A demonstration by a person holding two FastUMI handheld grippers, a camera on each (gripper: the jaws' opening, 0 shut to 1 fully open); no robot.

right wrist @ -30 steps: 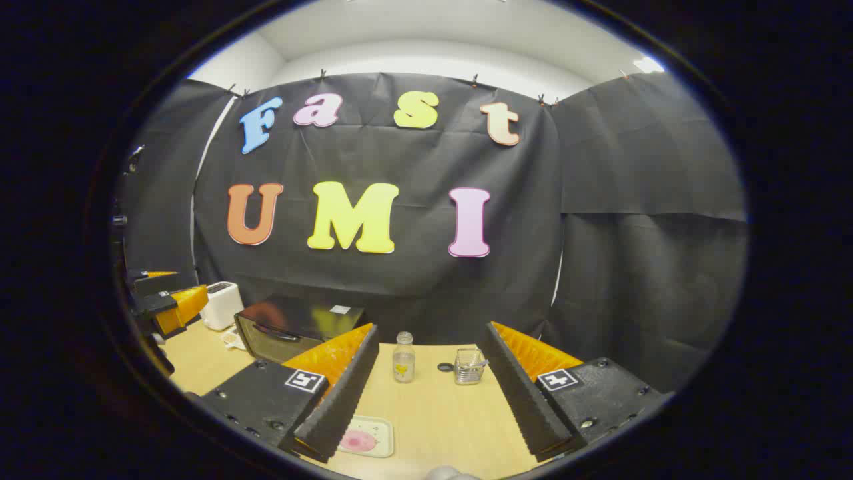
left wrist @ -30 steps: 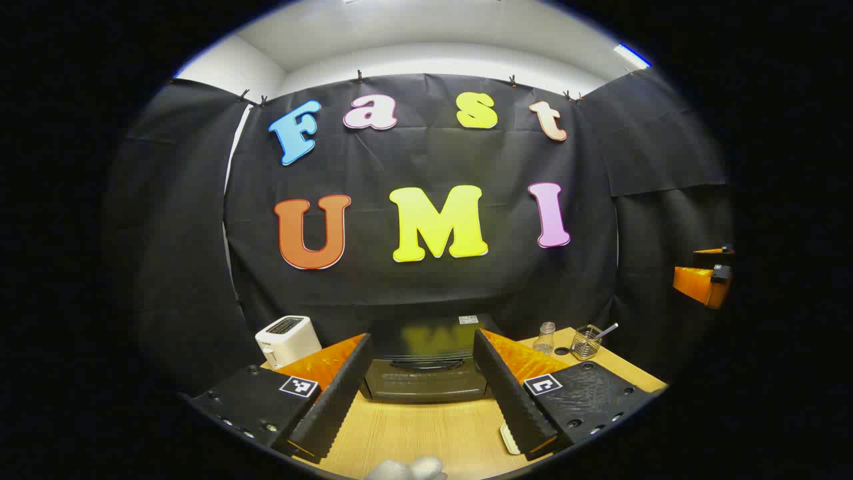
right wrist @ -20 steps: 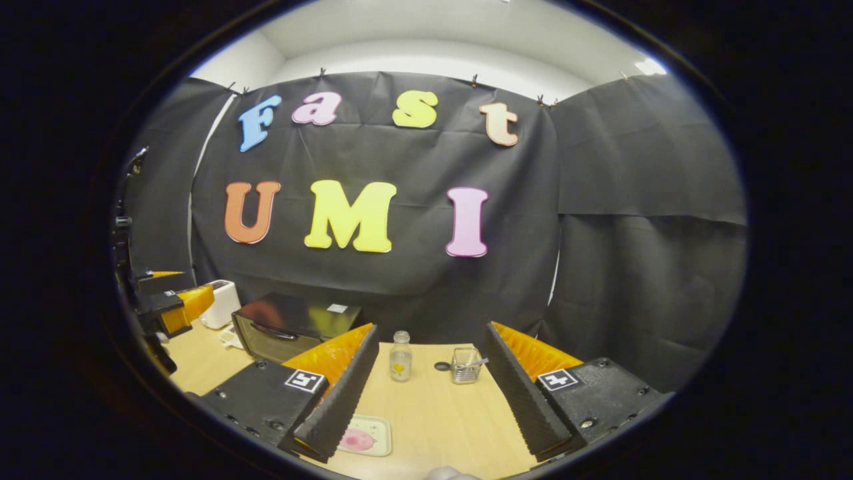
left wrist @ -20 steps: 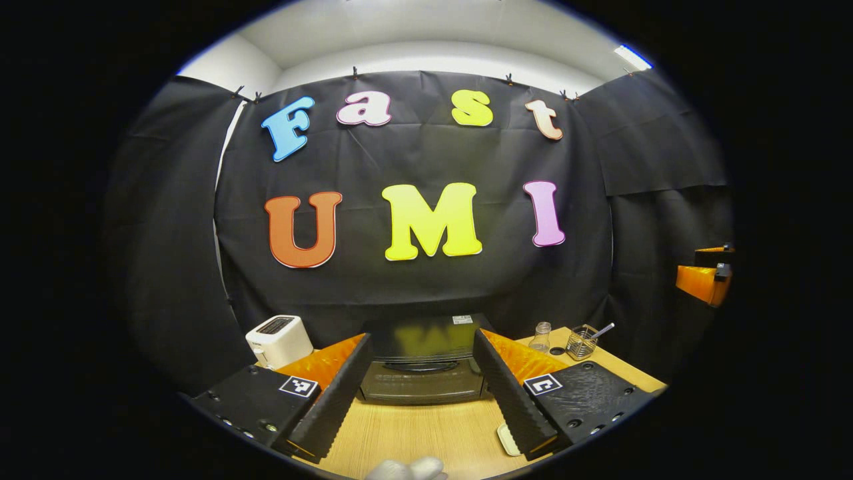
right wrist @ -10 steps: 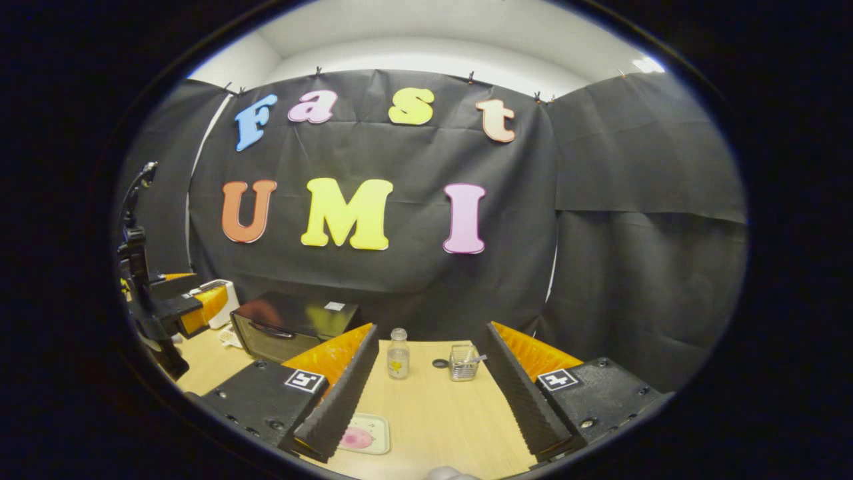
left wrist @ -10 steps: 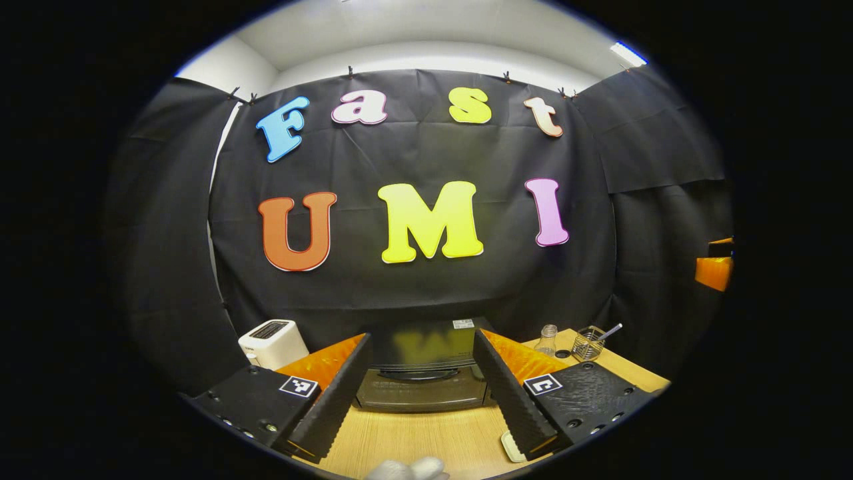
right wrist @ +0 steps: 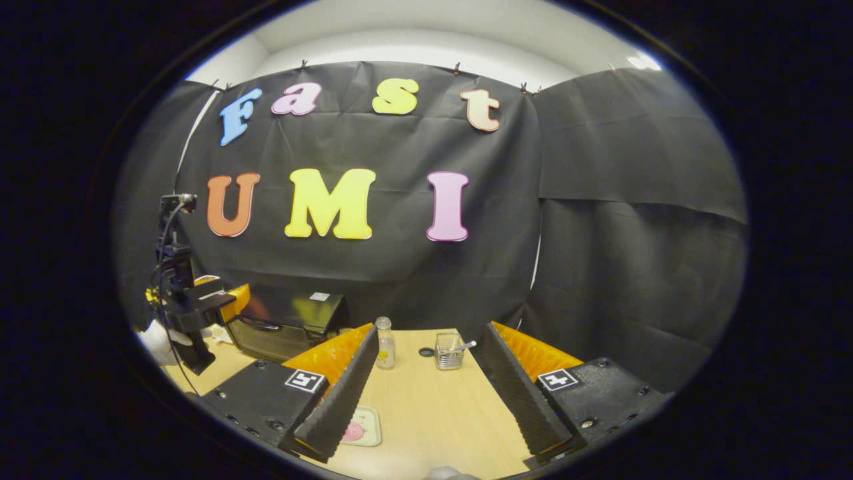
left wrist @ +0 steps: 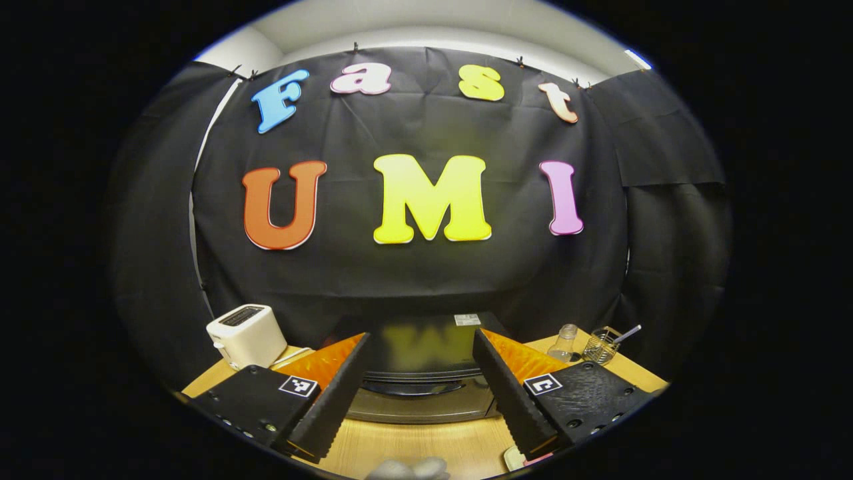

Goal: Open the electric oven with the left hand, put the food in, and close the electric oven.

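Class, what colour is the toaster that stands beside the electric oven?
The toaster is white, with a dark slot on top; the left gripper view shows it best.

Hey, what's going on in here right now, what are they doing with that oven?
A person holds a two-finger tool in each hand at a wooden table. The left tool, open, is lined up in front of the electric oven, whose door is shut, with its handle between the fingers but not gripped. The right tool, also open, hangs over the table near a small tray of food. A toaster stands beside the oven.
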